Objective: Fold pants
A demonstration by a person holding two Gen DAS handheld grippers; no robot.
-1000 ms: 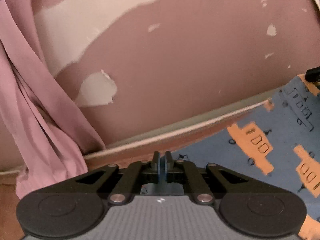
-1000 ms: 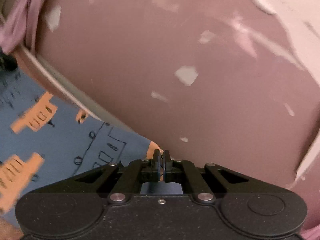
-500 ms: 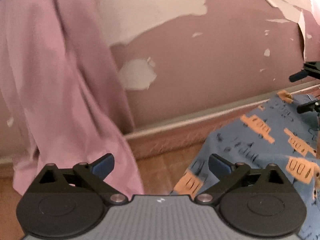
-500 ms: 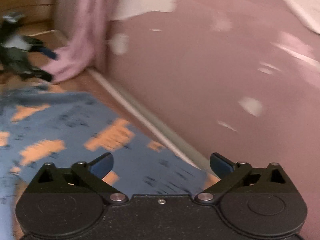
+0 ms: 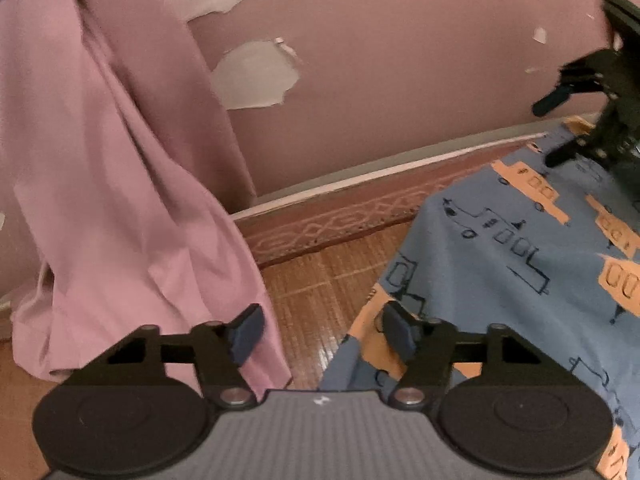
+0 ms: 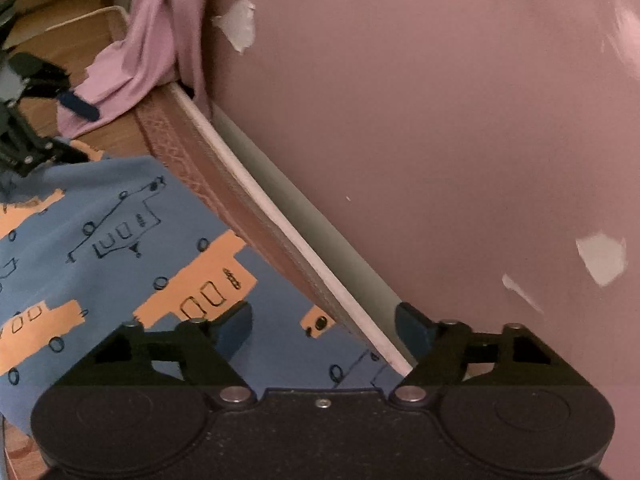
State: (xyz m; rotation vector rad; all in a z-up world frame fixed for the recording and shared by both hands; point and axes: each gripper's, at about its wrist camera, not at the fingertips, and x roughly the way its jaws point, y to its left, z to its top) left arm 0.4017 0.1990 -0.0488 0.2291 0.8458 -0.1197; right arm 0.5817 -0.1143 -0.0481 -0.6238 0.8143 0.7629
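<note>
Both grippers' jaws spread, empty, above the pants (image 5: 520,248) edge near the baseboard (image 6: 288,220).

Peeling pink wall (image 5: 400,80), drooping curtain

A mauve curtain (image 5: 120,180) hangs to the wooden floor (image 5: 324,296); a patterned skirting board (image 5: 340,216) runs along the wall's foot.

Blue pants (image 5: 500,264), orange vehicle print, lying flat

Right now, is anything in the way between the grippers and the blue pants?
Nothing visible is. The left gripper and right gripper are both open, right over the blue pants. The pink curtain hangs off to the side.
</note>
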